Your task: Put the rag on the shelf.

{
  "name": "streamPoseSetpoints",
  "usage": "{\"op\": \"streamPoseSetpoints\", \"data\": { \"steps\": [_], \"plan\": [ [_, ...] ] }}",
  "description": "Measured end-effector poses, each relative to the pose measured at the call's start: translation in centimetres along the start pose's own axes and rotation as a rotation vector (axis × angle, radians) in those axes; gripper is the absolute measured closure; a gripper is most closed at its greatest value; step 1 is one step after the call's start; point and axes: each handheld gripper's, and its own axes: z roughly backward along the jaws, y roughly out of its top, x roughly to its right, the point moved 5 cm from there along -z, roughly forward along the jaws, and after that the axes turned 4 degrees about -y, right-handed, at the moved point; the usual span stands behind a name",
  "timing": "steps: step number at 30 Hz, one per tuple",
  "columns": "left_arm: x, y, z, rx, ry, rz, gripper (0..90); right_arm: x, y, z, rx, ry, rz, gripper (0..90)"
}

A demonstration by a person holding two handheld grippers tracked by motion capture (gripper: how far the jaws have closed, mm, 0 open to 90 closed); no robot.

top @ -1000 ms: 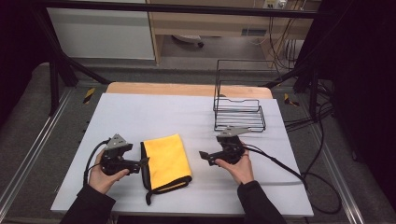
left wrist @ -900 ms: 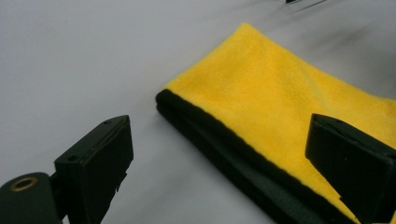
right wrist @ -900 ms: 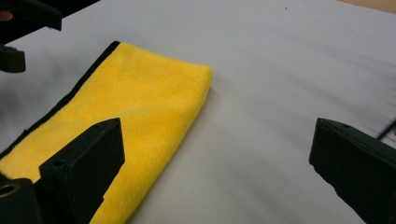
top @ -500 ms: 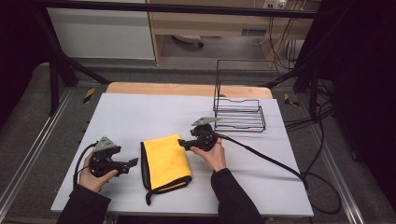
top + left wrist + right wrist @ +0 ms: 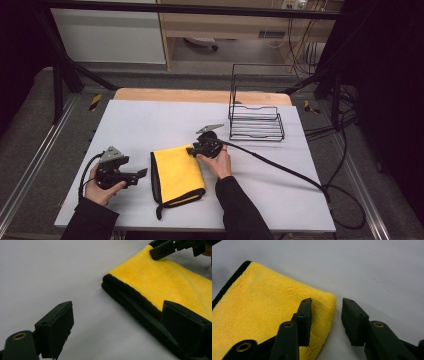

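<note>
- Right gripper (image 5: 325, 322) jaws have just been closing, half-narrowed astride the folded yellow microfibre cloth's (image 5: 269, 322) corner at lower centre, not yet pinching.
- Left gripper (image 5: 117, 332) waits wide open, empty.
- Next, I judge: clamp that corner.

Right gripper (image 5: 191, 150) jaws closing; left gripper (image 5: 141, 174) jaws apart.

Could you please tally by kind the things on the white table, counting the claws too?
Yellow cloth: 1
Black wire rack: 1
Hand-held claws: 2, the left claw and the right claw
Total: 4
</note>
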Motion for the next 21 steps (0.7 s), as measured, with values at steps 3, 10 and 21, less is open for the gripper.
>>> {"op": "streamPoseSetpoints", "data": {
  "steps": [3,10,21],
  "plan": [
    [0.0,0.0,0.0,-0.002,0.001,0.000,11.8,-0.1,-0.1,-0.3,-0.009,0.019,-0.005,70.5],
    [0.1,-0.1,-0.1,-0.007,0.001,-0.005,12.2,-0.4,-0.2,0.0,-0.020,0.023,-0.048,83.7],
    [0.2,0.2,0.0,0.004,-0.005,0.006,12.5,-0.2,-0.7,3.3,-0.020,-0.068,-0.075,84.0]
  ]
}}
